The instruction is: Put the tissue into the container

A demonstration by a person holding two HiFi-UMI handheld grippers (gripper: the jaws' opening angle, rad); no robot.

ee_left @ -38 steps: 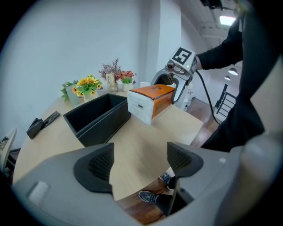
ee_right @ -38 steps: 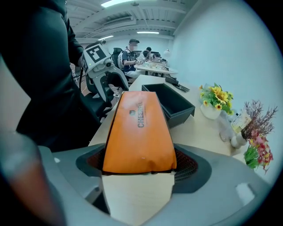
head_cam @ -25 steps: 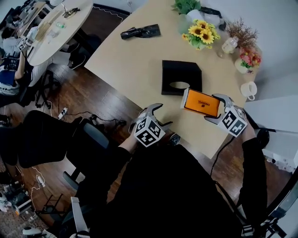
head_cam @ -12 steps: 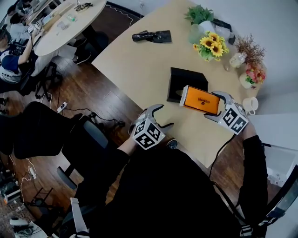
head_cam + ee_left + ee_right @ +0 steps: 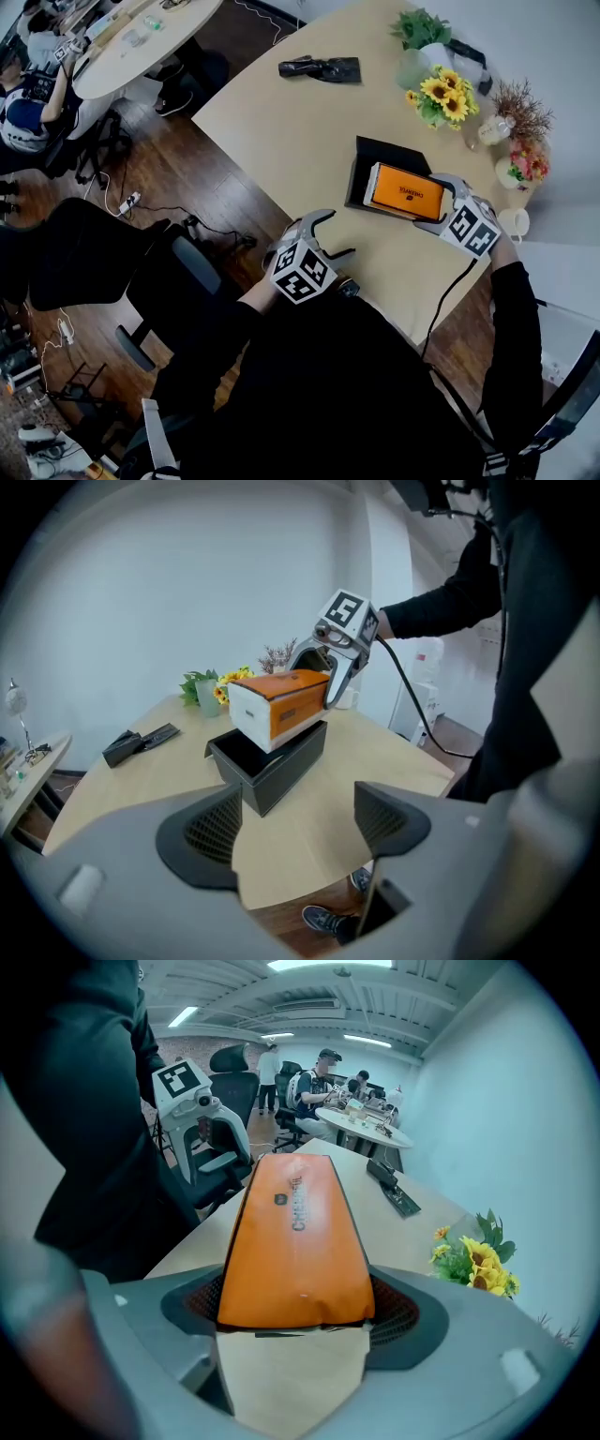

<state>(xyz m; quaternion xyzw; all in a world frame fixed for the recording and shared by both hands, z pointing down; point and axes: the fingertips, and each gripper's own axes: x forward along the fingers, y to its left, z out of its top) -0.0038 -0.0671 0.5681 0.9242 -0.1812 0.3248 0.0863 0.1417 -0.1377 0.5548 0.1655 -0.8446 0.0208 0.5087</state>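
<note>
My right gripper is shut on an orange and white tissue pack, its pads pressing both long sides. The pack hangs just above an open black container, partly covering its mouth. My left gripper stands open with nothing between its jaws, off the table's near edge and pointing toward the container. The container's inside is mostly hidden by the pack in the head view.
The tan table carries a black pouch at the far side, sunflowers, a green plant, a small flower vase and a white cup. Beyond it are office chairs and a round table with seated people.
The right gripper has carried the tissue pack away from the table's near edge to above the black container. The left gripper has barely shifted.
</note>
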